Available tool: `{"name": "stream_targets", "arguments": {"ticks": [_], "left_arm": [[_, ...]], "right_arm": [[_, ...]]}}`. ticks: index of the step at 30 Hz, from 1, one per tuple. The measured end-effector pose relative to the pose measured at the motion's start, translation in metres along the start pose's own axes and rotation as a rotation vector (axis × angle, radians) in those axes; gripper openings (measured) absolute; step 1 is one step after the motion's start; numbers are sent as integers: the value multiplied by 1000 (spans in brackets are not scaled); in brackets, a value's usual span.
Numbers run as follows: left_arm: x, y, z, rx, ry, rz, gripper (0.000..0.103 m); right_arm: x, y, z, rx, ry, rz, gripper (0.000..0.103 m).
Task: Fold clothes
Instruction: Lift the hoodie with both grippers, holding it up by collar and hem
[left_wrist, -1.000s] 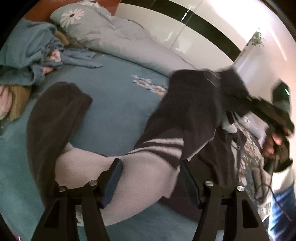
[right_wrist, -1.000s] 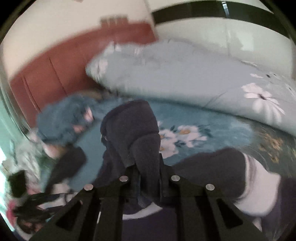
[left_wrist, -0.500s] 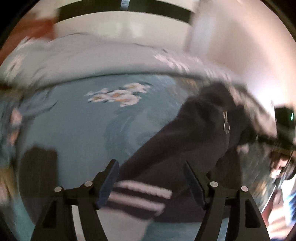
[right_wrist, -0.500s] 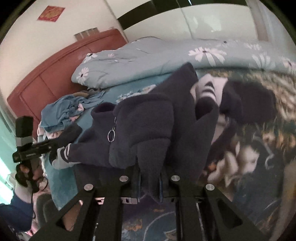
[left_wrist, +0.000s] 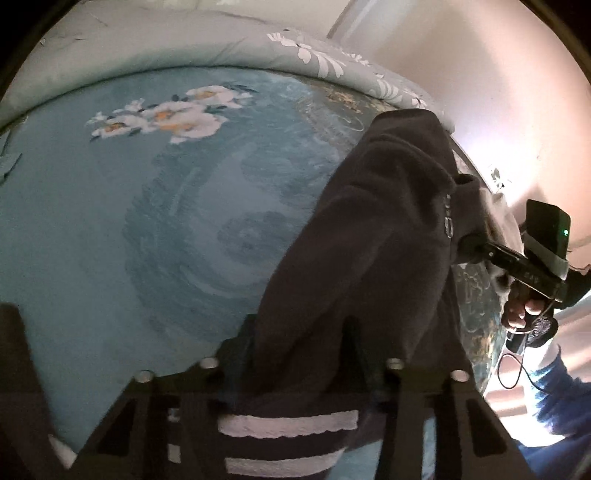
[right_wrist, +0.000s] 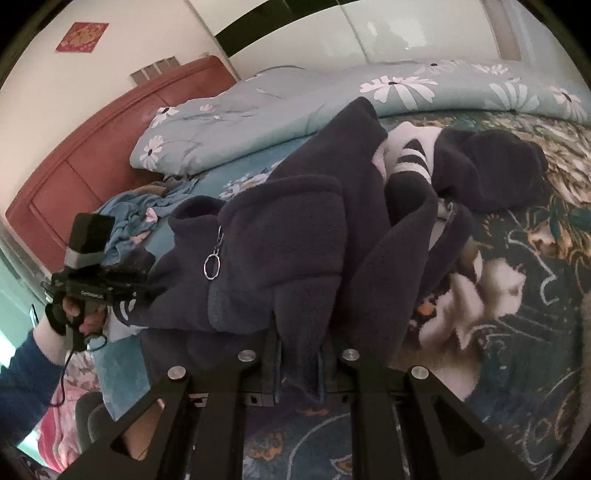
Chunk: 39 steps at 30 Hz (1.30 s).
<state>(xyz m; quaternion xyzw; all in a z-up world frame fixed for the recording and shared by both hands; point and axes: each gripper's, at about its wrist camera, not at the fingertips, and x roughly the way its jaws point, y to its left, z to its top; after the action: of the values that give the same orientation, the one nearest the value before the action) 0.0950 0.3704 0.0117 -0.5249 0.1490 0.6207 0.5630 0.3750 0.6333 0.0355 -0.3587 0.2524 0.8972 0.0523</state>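
Note:
A dark fleece zip jacket (right_wrist: 288, 236) with white-striped sleeves is stretched between both grippers over the bed. My left gripper (left_wrist: 303, 354) is shut on its sleeve (left_wrist: 369, 229) just above the striped cuff (left_wrist: 288, 424). My right gripper (right_wrist: 297, 362) is shut on a fold of the jacket body near the zipper ring (right_wrist: 212, 266). The other sleeve (right_wrist: 487, 166) lies on the bed beyond. Each gripper shows in the other's view: the right gripper (left_wrist: 469, 242), the left gripper (right_wrist: 147, 288).
The bed has a blue floral sheet (left_wrist: 129, 221) and a pale blue duvet (right_wrist: 295, 99) at the back. A heap of blue clothes (right_wrist: 133, 214) lies by the red headboard (right_wrist: 81, 155). A dark patterned blanket (right_wrist: 535, 295) covers the right side.
My left gripper has closed on the sleeve near the cuff; it was open before. My right gripper has kept its hold, and the jacket is now spread wider between the two.

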Motion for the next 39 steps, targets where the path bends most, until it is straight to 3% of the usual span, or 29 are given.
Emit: {"name": "stream_targets", "arguments": {"ticks": [4, 10, 13, 18, 21, 26, 30, 31, 32, 33, 37, 39], "left_arm": [[-14, -21, -11, 14, -69, 55, 29], [-40, -65, -53, 120, -196, 96, 28], [-43, -69, -67, 103, -209, 64, 28], [-47, -87, -85, 174, -255, 149, 28], [-40, -97, -89, 238, -240, 173, 30], [-11, -97, -85, 259, -181, 204, 32], [-6, -99, -83, 271, -197, 246, 33], [-7, -99, -83, 262, -206, 272, 32], [-8, -99, -82, 253, -216, 298, 21], [-9, -98, -82, 243, -225, 324, 17], [-35, -94, -62, 178, -293, 417, 15], [-66, -101, -44, 177, -375, 480, 15]], "right_arm": [[-2, 4, -1, 7, -11, 1, 15], [-16, 15, -15, -36, -27, 5, 16], [-15, 15, -25, -30, -17, 3, 16], [-15, 17, -35, -5, -21, 9, 17], [-12, 19, -38, -10, -13, 4, 17], [-3, 19, -33, -12, -4, 5, 18], [9, 17, -27, -13, 22, -8, 18], [11, 16, -25, -11, 24, -14, 18], [12, 15, -24, -5, 21, -22, 17], [13, 15, -22, 1, 19, -30, 15], [4, 24, 0, -5, -34, -82, 13], [-10, 34, 25, -25, -96, -104, 13]]}}
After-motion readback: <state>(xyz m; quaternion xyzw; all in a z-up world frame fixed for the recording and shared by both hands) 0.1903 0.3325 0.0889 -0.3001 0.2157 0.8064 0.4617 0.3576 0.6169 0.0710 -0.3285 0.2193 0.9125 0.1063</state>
